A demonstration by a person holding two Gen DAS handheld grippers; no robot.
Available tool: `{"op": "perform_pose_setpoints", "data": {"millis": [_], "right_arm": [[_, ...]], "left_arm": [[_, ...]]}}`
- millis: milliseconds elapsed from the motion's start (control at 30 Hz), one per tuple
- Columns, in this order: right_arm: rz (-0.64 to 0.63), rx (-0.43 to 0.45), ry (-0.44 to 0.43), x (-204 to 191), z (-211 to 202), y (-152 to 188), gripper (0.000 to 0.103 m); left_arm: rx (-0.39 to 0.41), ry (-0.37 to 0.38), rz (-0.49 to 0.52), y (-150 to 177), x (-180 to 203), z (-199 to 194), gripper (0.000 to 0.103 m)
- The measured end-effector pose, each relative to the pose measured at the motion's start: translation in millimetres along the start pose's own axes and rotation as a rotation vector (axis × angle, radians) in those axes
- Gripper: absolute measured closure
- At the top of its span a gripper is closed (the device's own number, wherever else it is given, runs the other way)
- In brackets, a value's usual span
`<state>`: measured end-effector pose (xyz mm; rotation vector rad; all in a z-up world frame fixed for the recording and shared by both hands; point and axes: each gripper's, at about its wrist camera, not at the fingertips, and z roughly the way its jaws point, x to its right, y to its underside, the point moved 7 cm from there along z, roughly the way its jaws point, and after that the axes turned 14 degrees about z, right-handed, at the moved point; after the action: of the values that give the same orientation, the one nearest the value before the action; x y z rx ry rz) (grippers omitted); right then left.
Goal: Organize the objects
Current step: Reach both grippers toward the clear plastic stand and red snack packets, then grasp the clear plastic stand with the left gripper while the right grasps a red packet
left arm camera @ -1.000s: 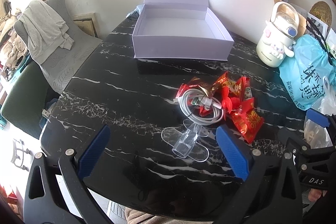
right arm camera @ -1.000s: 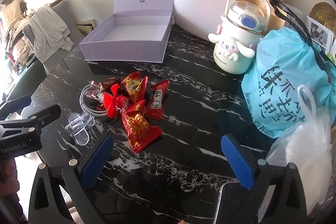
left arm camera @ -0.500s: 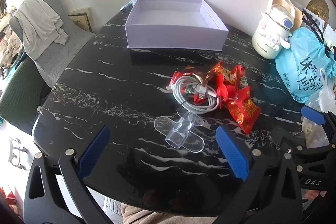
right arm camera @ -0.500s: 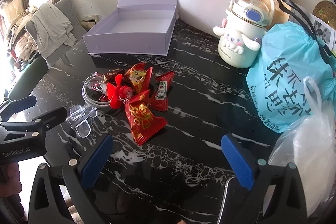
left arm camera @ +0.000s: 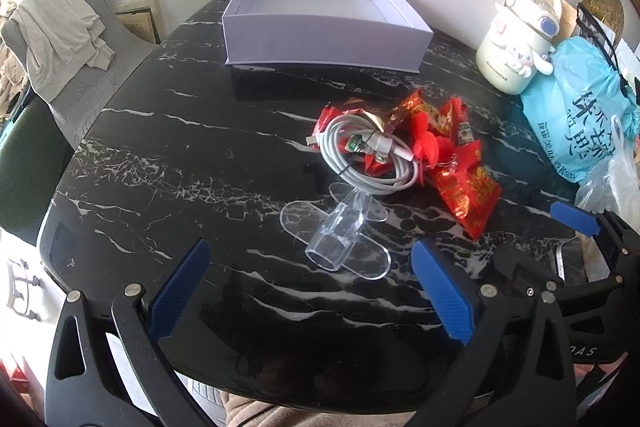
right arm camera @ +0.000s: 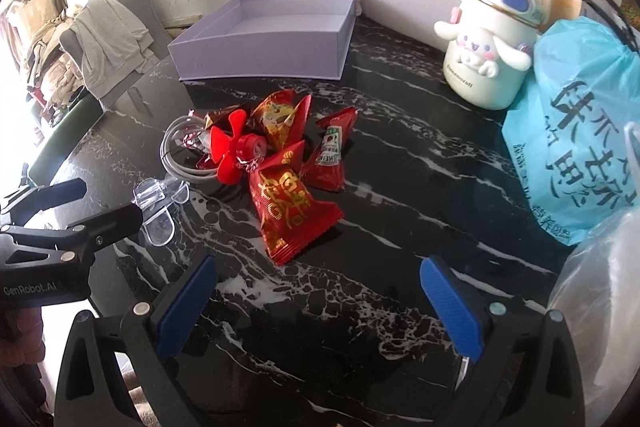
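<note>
Snack packets (right arm camera: 294,195), a coiled cable (left arm camera: 366,163) and a clear stand (left arm camera: 340,233) await boxing on the desk (left arm camera: 192,163); both grippers' fingers (left arm camera: 180,291) gape wide, empty, probably approaching a first pick.

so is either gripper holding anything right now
No, nothing is held. The left gripper and right gripper are both open above the table, short of the clear plastic piece and red snack packet.
</note>
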<state>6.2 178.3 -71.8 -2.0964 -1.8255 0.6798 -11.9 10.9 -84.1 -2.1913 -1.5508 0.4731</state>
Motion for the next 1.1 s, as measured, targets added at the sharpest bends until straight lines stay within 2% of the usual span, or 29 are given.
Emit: {"op": "perform_pose_setpoints", "data": {"millis": [300, 667, 767, 900, 1000, 1067, 1100], "right_arm": [[-0.022, -0.018, -0.026, -5.4, 17.3, -6.1, 0.009], [-0.06, -0.032, -0.067, -16.2, 35.8, -12.9, 0.02], [-0.076, -0.037, -0.065, -18.7, 41.2, -14.9, 0.025], [-0.103, -0.031, -0.052, -22.9, 45.5, -17.2, 0.031], [-0.12, -0.02, -0.038, -24.0, 46.8, -18.7, 0.038], [-0.136, -0.004, -0.022, -24.9, 46.8, -18.9, 0.045], [-0.139, -0.001, -0.025, -25.4, 46.0, -18.6, 0.051]], "left_arm": [[-0.003, 0.04, 0.017, -4.4, 2.3, 11.2, 0.002], [-0.029, 0.104, 0.021, -7.7, 5.8, 26.5, 0.027], [-0.04, 0.111, 0.029, -8.2, 7.6, 30.4, 0.035], [-0.041, 0.114, 0.042, -8.7, 9.4, 32.9, 0.038], [-0.034, 0.111, 0.043, -8.8, 8.2, 33.1, 0.041], [-0.028, 0.111, 0.042, -9.0, 7.7, 33.1, 0.047], [-0.026, 0.11, 0.043, -9.6, 7.7, 32.7, 0.05]]}}
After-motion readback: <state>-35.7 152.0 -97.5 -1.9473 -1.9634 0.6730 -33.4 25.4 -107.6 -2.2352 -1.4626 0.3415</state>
